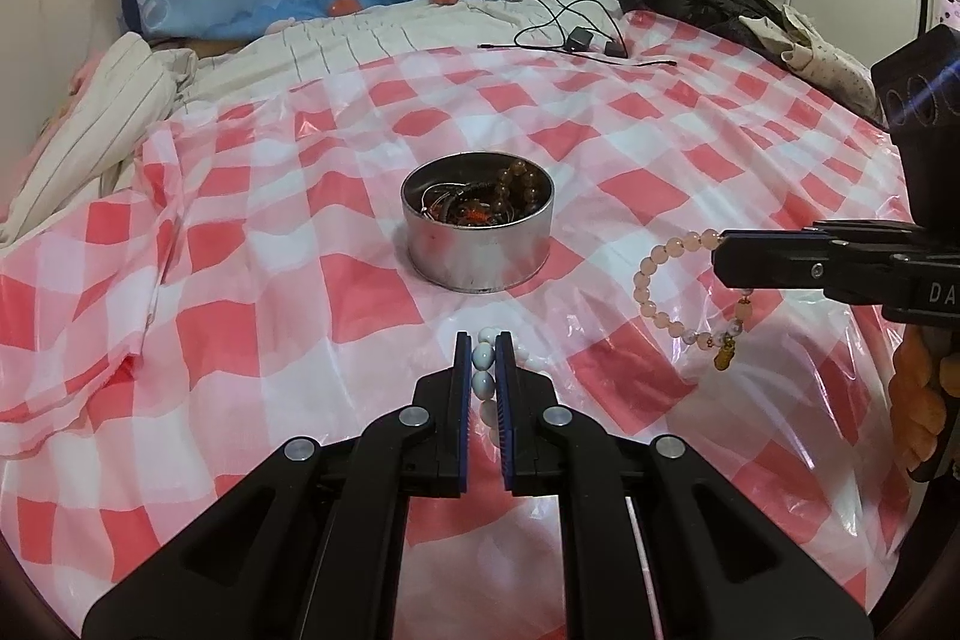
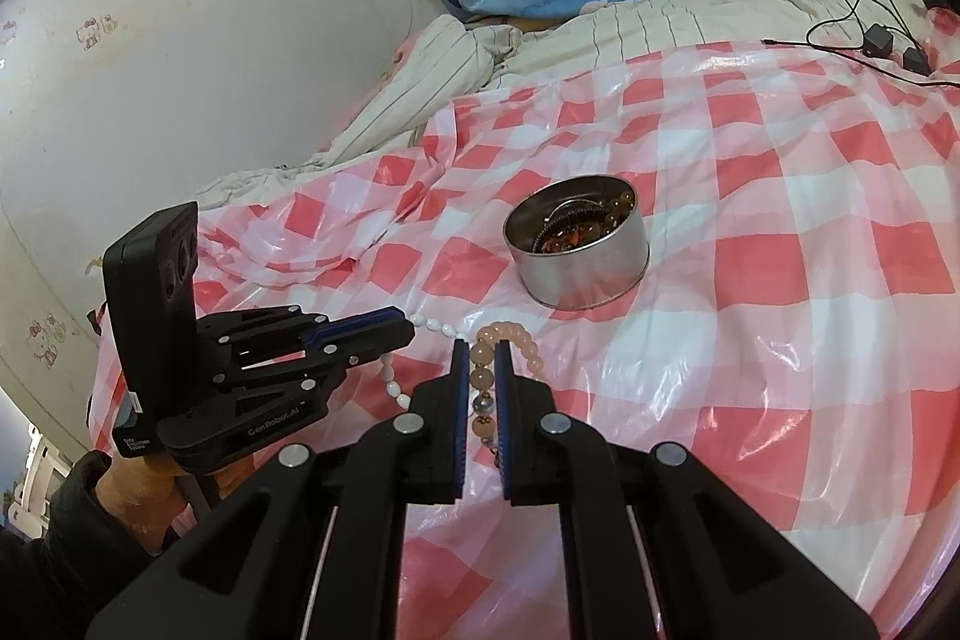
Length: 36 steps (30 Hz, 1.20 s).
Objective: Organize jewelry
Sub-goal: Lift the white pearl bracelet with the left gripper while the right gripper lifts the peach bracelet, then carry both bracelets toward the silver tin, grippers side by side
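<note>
Left tongs point(image 1: 485, 340) angled downward, clenched on white bead bracelet point(image 1: 483, 355). Right tongs point(image 2: 482, 349) likewise, clenched on pink bead bracelet point(image 2: 483, 377), near the tin point(image 1: 477, 239).

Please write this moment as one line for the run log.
left gripper: shut on white bead bracelet | right gripper: shut on pink bead bracelet | metal tin: holds other jewelry

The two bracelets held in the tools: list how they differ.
The white bracelet has oval, opaque white beads; the pink bracelet has round, translucent peach-pink beads. The pink bracelet carries a small gold charm; none shows on the white bracelet. The left tool holds the white, the right tool the pink. Both are pinched shut.
</note>
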{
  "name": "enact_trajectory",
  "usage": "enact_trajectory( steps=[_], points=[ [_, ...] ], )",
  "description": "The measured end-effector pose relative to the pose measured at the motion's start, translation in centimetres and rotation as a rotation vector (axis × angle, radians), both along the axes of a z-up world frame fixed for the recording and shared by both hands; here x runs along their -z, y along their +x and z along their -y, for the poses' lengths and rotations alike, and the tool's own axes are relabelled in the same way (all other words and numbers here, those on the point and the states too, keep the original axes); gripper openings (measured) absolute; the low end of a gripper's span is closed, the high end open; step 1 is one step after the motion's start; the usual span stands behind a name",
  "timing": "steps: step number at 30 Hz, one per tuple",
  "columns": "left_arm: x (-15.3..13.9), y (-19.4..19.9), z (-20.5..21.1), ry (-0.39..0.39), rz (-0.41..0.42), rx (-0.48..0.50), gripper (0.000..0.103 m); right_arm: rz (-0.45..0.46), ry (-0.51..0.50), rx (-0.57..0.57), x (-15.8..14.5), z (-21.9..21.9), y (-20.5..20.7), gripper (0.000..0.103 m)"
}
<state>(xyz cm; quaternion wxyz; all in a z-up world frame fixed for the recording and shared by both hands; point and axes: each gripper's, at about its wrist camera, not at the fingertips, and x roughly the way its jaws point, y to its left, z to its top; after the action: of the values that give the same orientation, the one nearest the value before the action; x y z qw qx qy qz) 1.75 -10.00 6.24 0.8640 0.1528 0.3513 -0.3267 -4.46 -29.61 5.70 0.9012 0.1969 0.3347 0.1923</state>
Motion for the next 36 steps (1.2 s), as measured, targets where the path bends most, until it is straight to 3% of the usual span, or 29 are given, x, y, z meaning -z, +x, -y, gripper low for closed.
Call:
enact_trajectory(
  steps=[36],
  points=[
    [-0.9,-0.3,1.1,0.006,0.049,0.019,0.007,0.071,0.053,-0.021,-1.5,-0.3,0.5,0.009]
  ],
)
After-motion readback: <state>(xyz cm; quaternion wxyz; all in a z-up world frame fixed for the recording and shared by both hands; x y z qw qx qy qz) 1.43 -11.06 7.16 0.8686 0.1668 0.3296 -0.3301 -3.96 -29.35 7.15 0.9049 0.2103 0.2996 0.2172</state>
